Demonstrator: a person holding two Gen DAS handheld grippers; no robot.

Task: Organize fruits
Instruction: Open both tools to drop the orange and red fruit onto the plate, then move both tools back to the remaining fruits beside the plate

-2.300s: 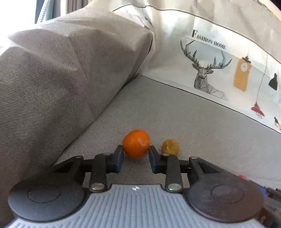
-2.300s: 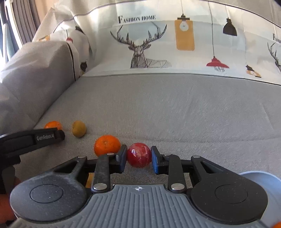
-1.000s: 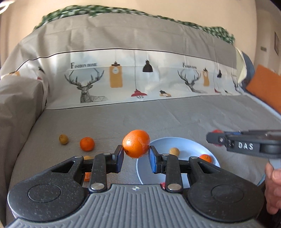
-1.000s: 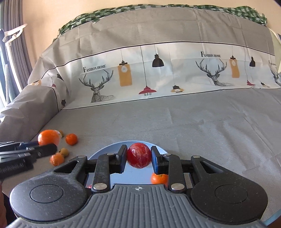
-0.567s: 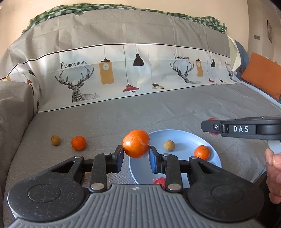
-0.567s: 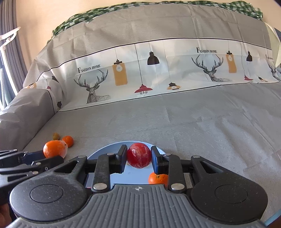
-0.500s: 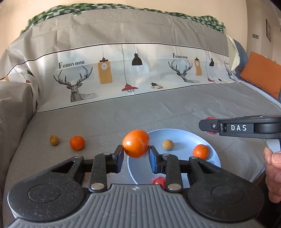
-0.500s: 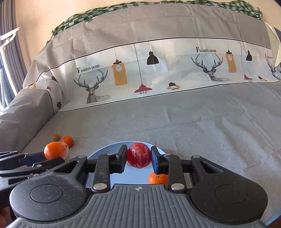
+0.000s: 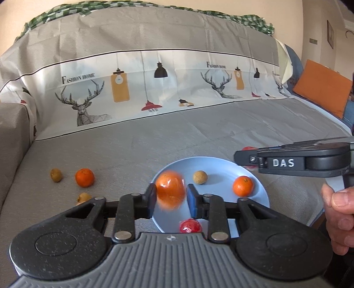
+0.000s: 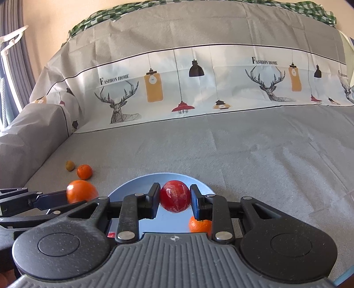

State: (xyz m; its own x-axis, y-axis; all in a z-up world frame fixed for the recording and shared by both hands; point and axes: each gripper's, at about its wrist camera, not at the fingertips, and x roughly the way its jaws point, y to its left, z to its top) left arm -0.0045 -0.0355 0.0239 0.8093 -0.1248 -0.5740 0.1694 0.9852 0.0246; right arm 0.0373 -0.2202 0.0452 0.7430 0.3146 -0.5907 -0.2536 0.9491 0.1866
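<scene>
Left gripper (image 9: 170,198): jaws closing. A large orange (image 9: 170,191) sits between them, motion-blurred, so I can't tell if the pads are pressing on it. It hangs over the near-left rim of the blue plate (image 9: 223,162).

Right gripper (image 10: 174,200): narrow gap, clamped on a red fruit (image 10: 175,196) with a shiny wrinkled wrap. It is above the plate's middle. In the left wrist view this gripper comes in from the right, marked "DAS", with a hand (image 9: 338,212) on its handle.

Surface: grey sofa cover (image 9: 199,137), seat and backrest. A white printed band (image 9: 154,93) runs along the backrest with deer, hanging lamps and the words "FASHION HOME". A green checked cloth (image 9: 66,14) lies on top of the backrest. Grey armrest to the left of the plate. An orange cushion (image 9: 323,86) lies far right of the plate.

On the plate:
- small brownish round fruit (image 9: 200,177), toward the far side
- small mandarin (image 9: 243,186), on the right
- small red fruit (image 9: 190,226), at the near edge

Left of the plate, on the seat:
- another mandarin (image 9: 84,177)
- a greenish-brown fruit (image 9: 56,175) just beyond it
- a small tan fruit (image 9: 84,197), nearer and partly hidden by the left gripper's linkage
</scene>
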